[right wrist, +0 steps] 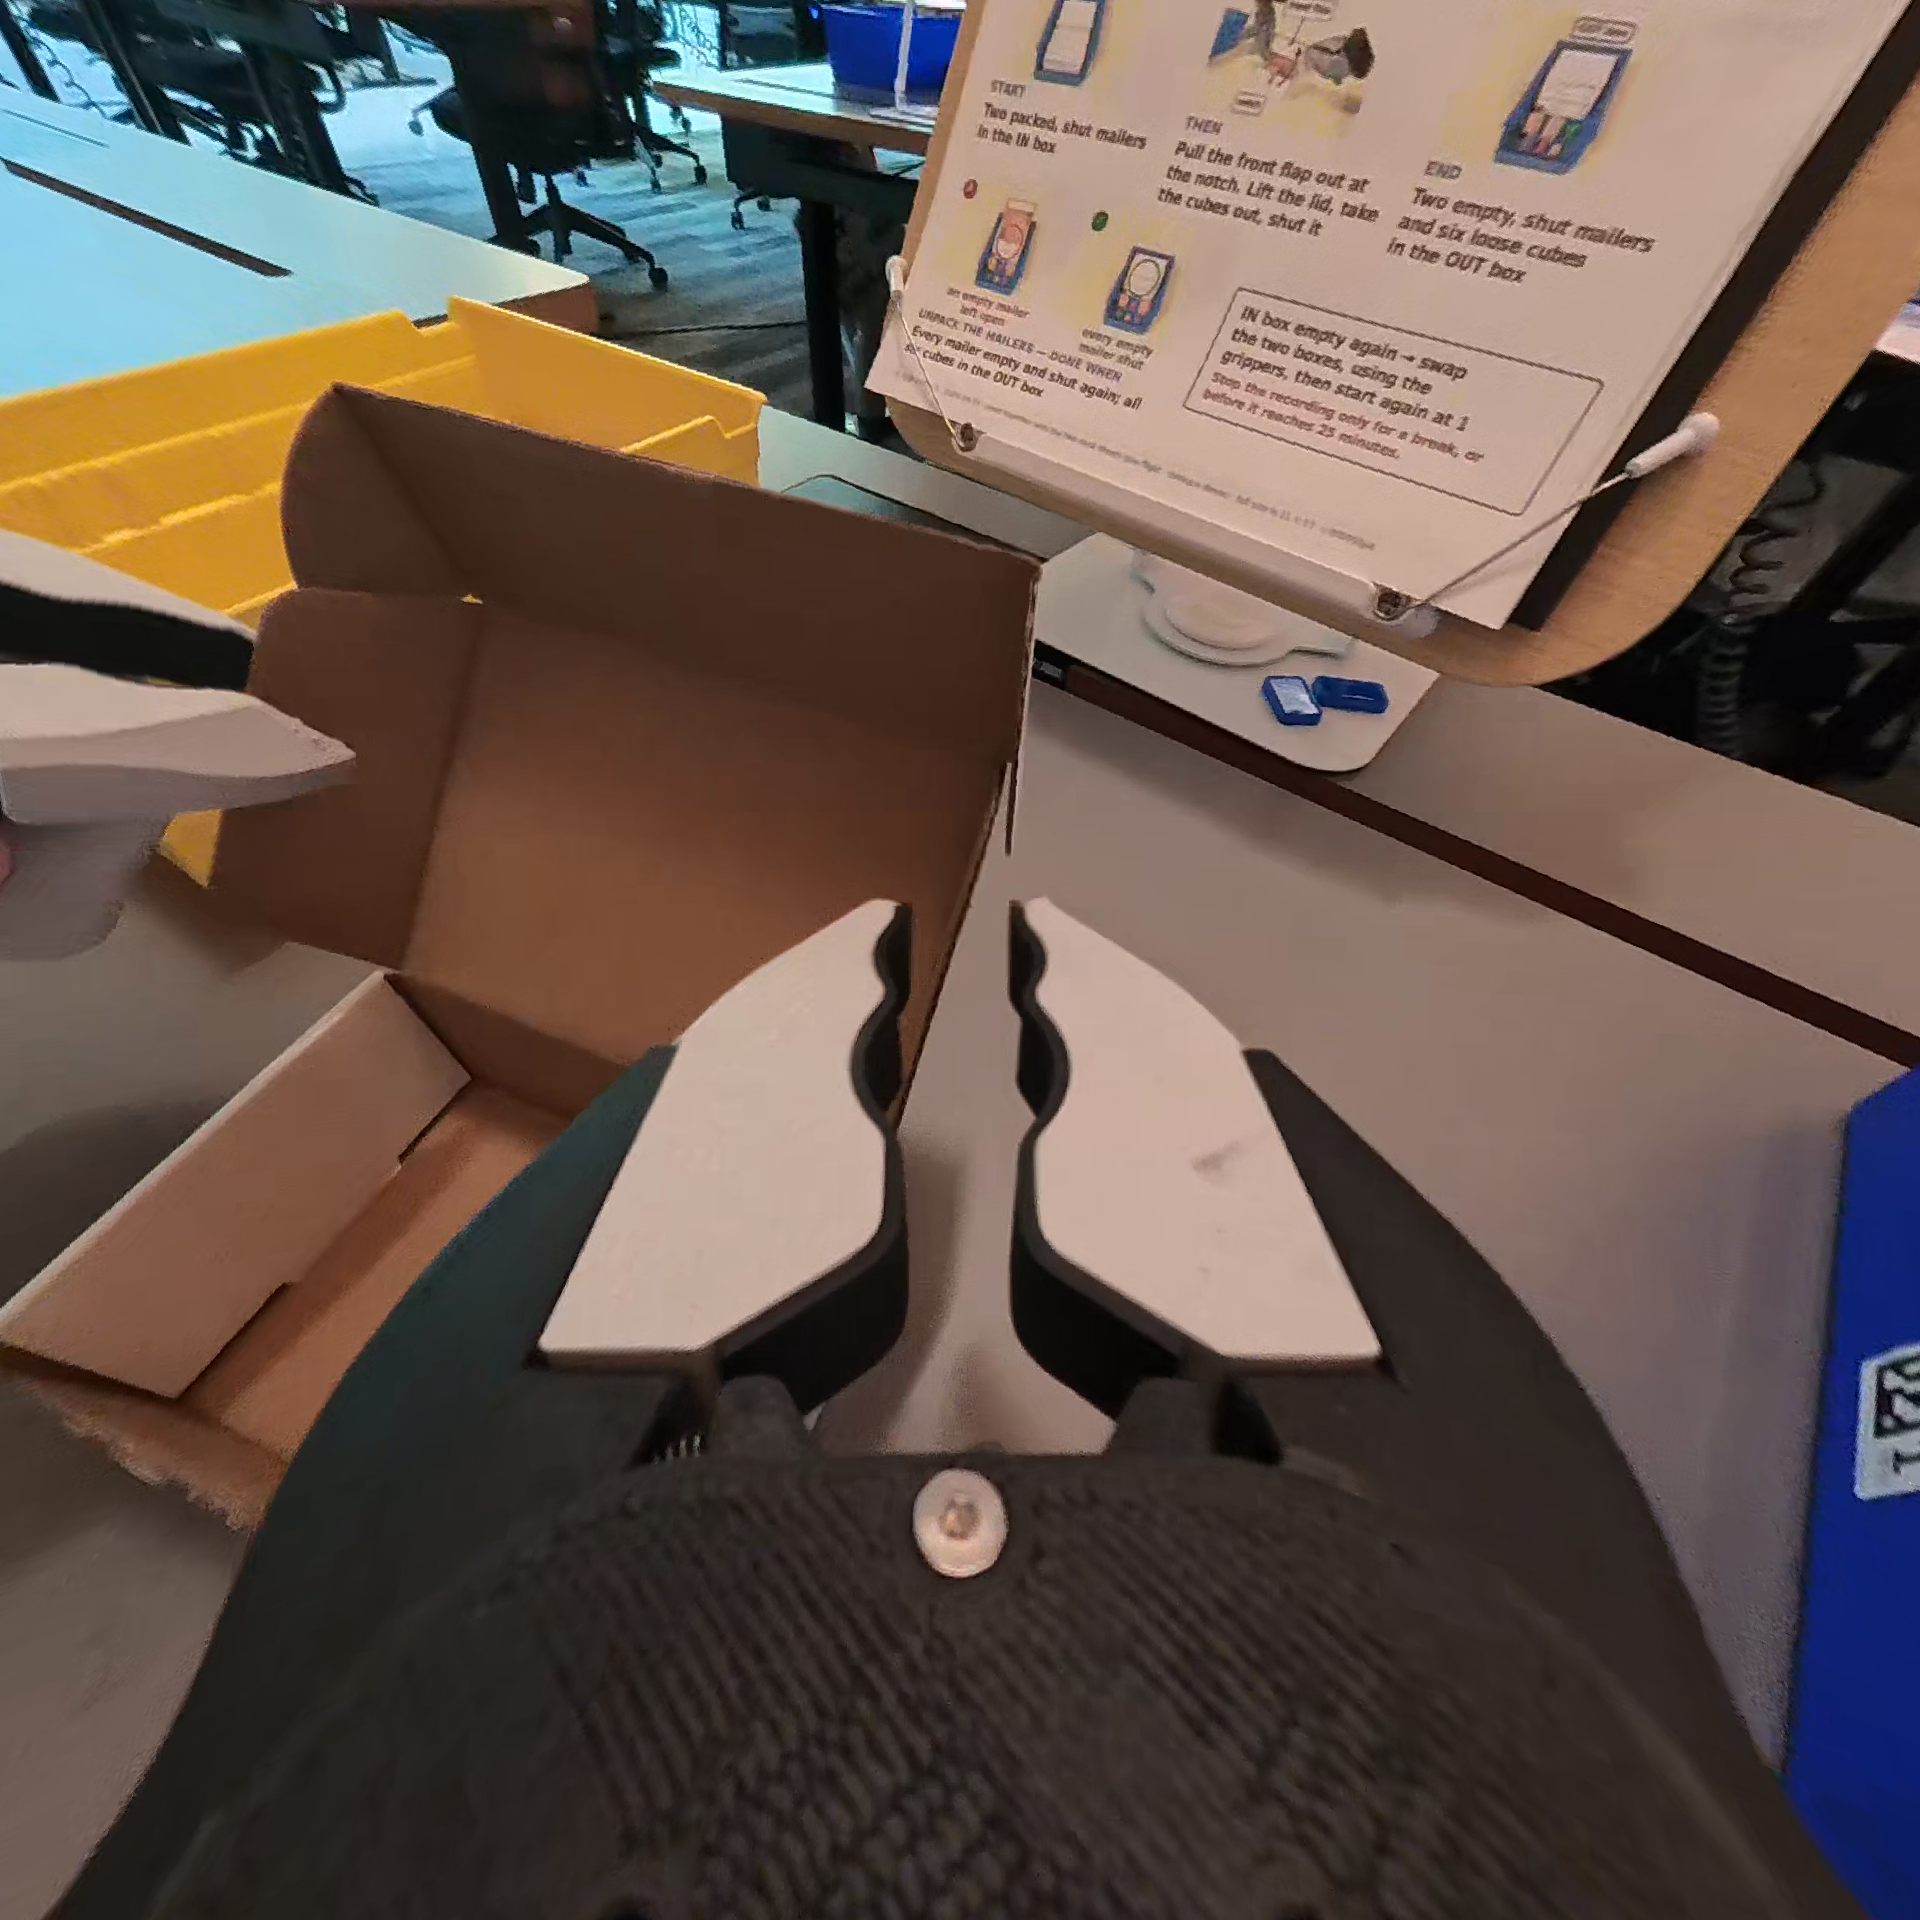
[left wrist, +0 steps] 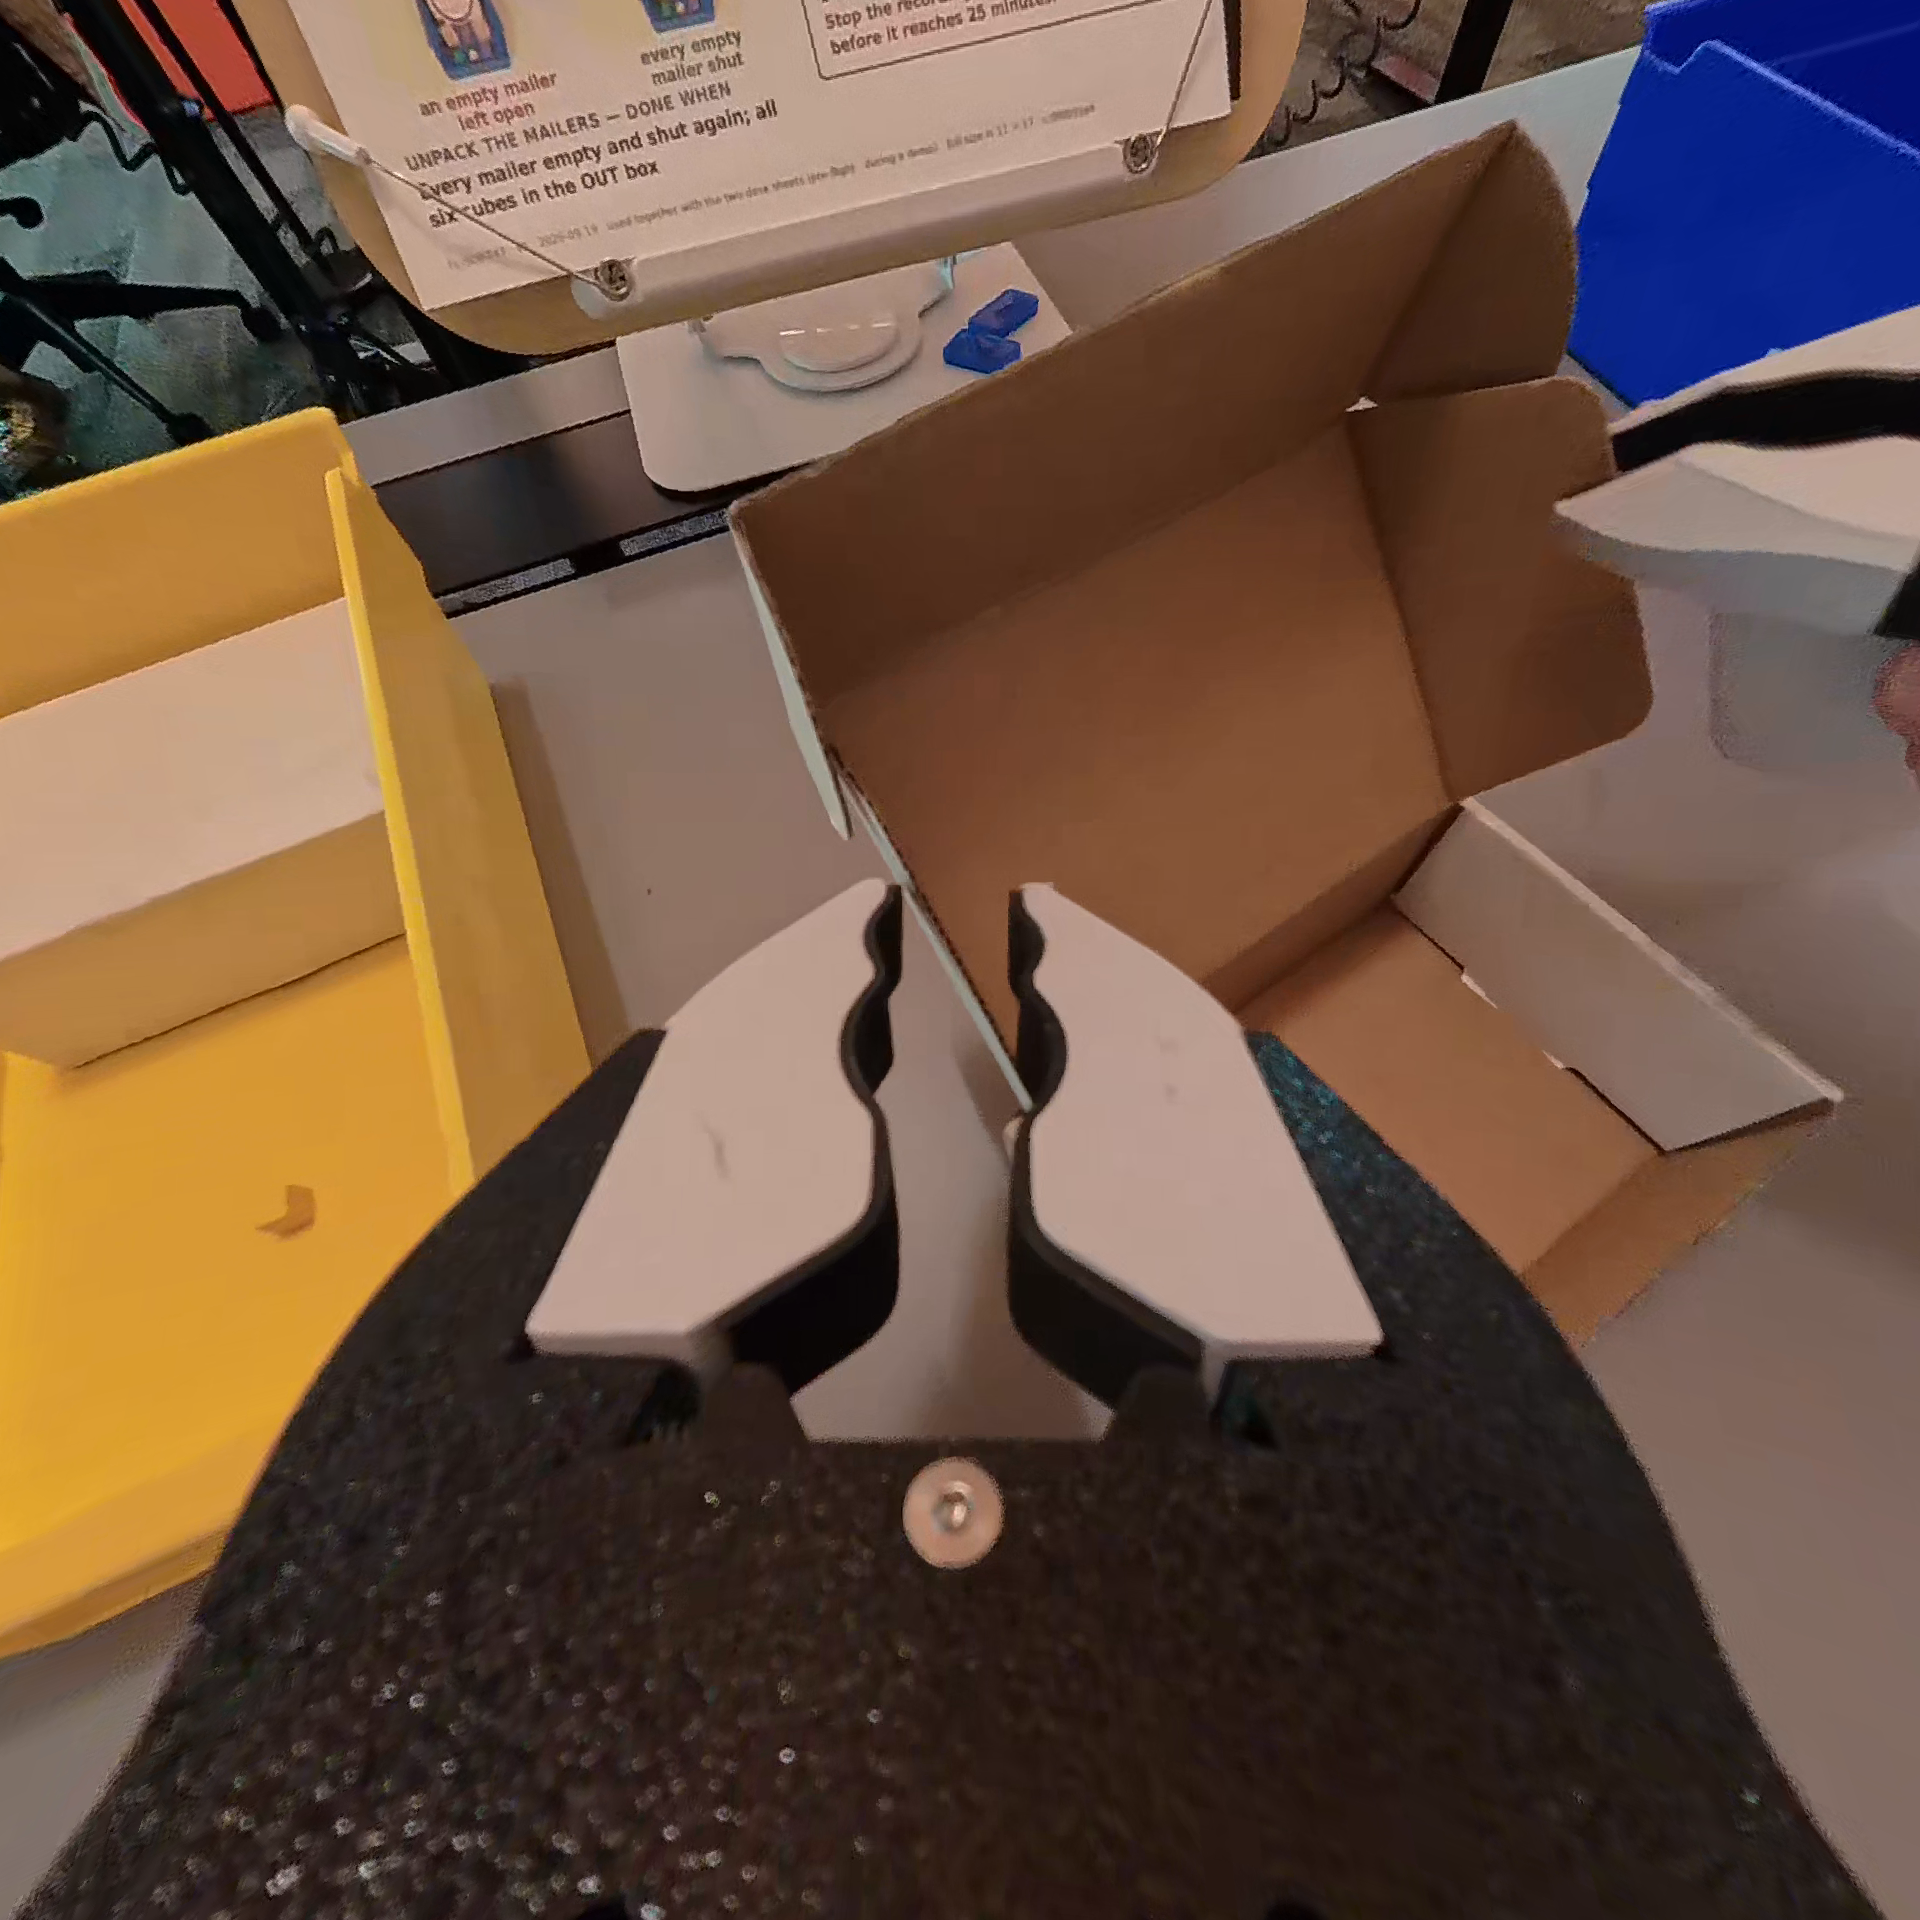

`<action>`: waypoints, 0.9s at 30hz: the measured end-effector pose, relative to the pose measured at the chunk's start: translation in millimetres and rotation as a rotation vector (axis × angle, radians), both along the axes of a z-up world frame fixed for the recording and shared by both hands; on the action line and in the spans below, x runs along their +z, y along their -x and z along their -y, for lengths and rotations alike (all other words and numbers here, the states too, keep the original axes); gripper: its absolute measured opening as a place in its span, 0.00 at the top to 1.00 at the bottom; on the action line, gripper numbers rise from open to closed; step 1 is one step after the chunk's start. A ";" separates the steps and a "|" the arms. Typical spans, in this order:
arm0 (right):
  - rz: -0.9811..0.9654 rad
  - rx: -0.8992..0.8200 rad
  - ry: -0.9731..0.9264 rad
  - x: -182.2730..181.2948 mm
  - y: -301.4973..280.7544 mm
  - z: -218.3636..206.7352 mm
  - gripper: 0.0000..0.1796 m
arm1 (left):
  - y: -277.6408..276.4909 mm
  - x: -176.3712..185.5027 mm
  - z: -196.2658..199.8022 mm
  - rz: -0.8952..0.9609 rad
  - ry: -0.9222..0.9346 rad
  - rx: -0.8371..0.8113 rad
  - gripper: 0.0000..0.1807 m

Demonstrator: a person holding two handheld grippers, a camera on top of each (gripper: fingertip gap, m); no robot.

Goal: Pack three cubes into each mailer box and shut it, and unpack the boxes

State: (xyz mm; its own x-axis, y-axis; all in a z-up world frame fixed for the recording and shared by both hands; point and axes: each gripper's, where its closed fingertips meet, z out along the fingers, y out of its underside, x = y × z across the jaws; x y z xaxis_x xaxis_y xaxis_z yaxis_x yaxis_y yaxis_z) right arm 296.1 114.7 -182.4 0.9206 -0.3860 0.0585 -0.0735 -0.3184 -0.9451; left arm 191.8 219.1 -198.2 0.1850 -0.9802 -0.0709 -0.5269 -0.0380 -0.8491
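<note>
both grippers: white curved fingers [left wrist: 727, 1132] with black wavy pads, textured black bodies, one silver screw [right wrist: 959, 1520].

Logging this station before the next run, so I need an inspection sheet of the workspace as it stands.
Surface: pale grey table, mostly bare.
Job's things: open mailer box, lid up, no cubes seen inside; shut white mailer in yellow bin; blue bin.
Clutter: instruction sheet on stand; two small blue pieces.
Grippers: left tongs and right tongs open, one at each lid side edge.
Cables: nothing seen on the table.
Surroundings: desks, office chairs.
</note>
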 end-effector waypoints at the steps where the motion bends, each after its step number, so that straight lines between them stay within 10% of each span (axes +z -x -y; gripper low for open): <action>1: 0.001 -0.005 0.013 -2.8 -2.4 -3.3 0.94 | -1.2 -1.8 -1.6 -0.004 -0.008 0.005 0.93; 27: 0.230 -0.141 -0.079 -30.3 84.0 57.0 0.97 | 65.8 -19.6 66.0 0.287 -0.216 0.121 0.95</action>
State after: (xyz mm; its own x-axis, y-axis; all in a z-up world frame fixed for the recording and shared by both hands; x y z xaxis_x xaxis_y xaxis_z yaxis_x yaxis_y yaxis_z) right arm 212.0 57.7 -212.7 0.8234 -0.5214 0.2241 0.1070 -0.2453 -0.9635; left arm 126.0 153.0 -217.7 0.3406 -0.9182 -0.2022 -0.2692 0.1108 -0.9567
